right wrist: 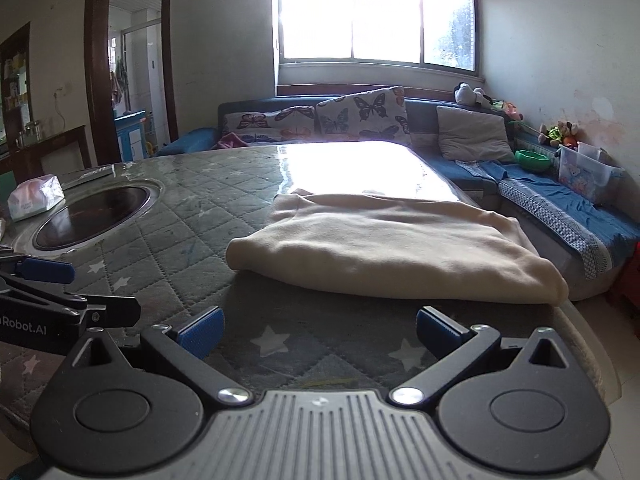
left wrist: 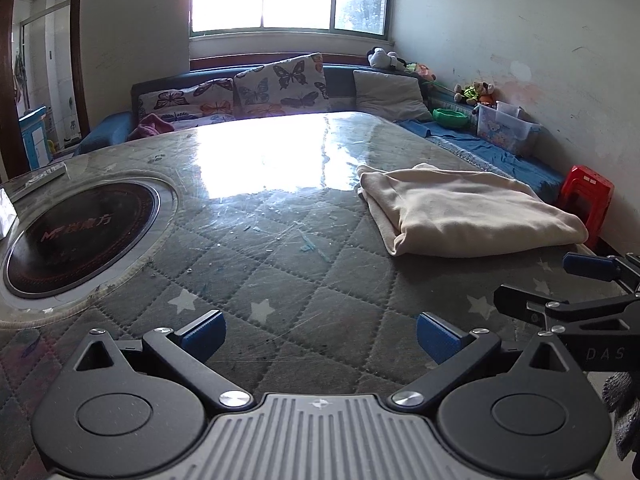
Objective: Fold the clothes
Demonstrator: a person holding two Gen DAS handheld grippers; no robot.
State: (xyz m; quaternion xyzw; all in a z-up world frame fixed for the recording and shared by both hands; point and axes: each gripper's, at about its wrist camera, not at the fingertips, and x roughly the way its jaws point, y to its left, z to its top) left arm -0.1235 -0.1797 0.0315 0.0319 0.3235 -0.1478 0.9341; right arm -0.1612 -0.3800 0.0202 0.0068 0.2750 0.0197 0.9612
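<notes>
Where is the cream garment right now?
The folded cream garment lies on the quilted table, straight ahead of the right gripper, right of the round inset cooktop.

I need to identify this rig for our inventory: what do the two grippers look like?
Both the left gripper and right gripper have matte black linkage arms, round black pivots, silver screws, ribbed grey bodies and blue textured pads. White lettering marks their sides. A grey knitted glove is worn.

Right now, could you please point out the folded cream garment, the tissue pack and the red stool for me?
Folded cream garment [right wrist: 384,240], right wrist view, middle of its top layer.
Tissue pack [right wrist: 36,197], right wrist view, its front face.
Red stool [left wrist: 585,188], left wrist view, its seat top.
</notes>
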